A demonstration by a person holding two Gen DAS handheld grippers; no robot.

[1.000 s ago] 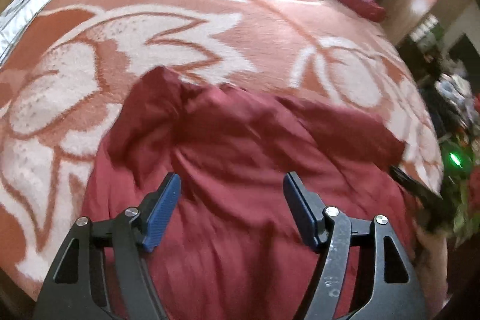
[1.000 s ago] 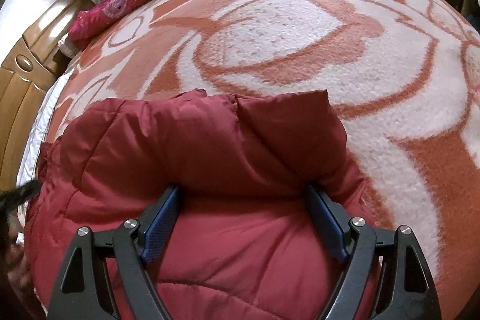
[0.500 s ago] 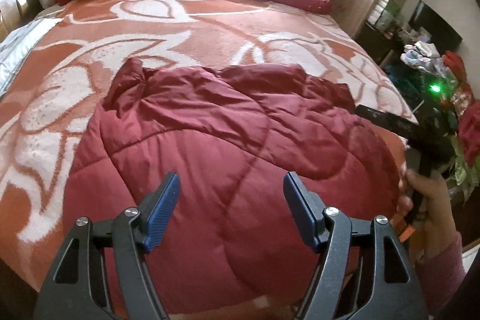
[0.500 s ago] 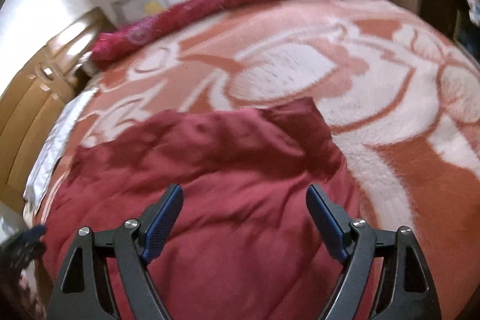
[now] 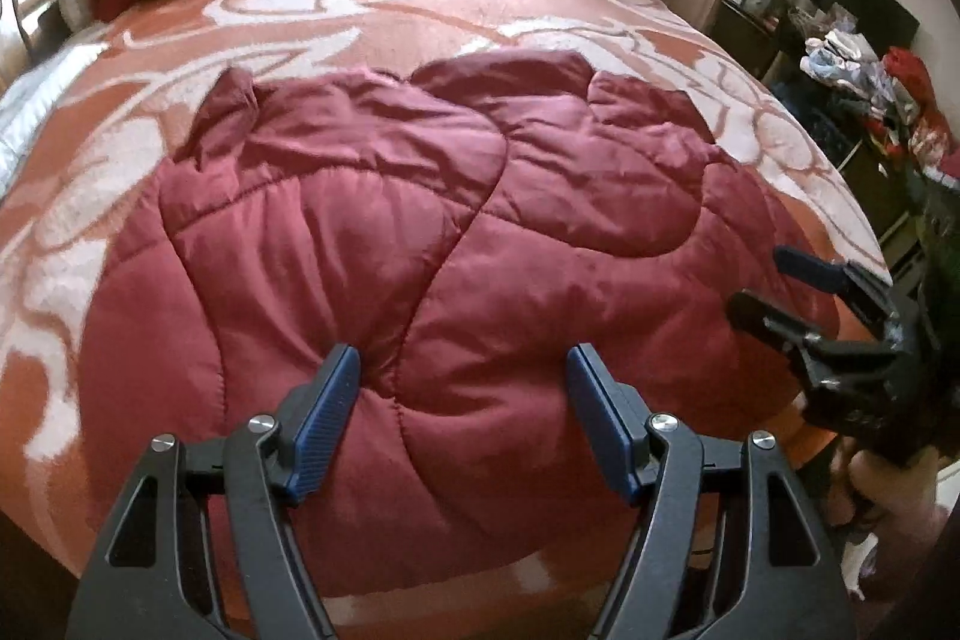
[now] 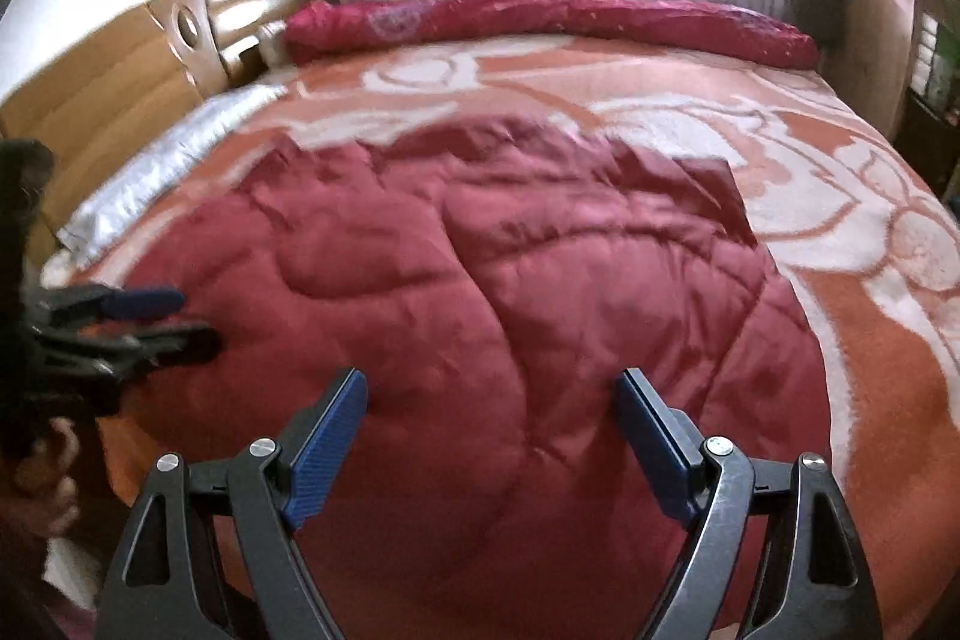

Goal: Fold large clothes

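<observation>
Two spread, empty grippers, left gripper [image 5: 465,415] and right gripper [image 6: 489,439], hover over a puffy, probably slippery quilted jacket [image 5: 432,244]; its hem corners look the best hold.

The red jacket [image 5: 420,244] was puffy, stitched cloth with a soft shine. The orange and white blanket [image 5: 540,10] under it looked fuzzy. The headboard [image 6: 120,88] was shiny wood. The left gripper [image 5: 465,370] was matt black plastic with ridged blue pads [image 5: 327,418] and shiny metal pins.
</observation>
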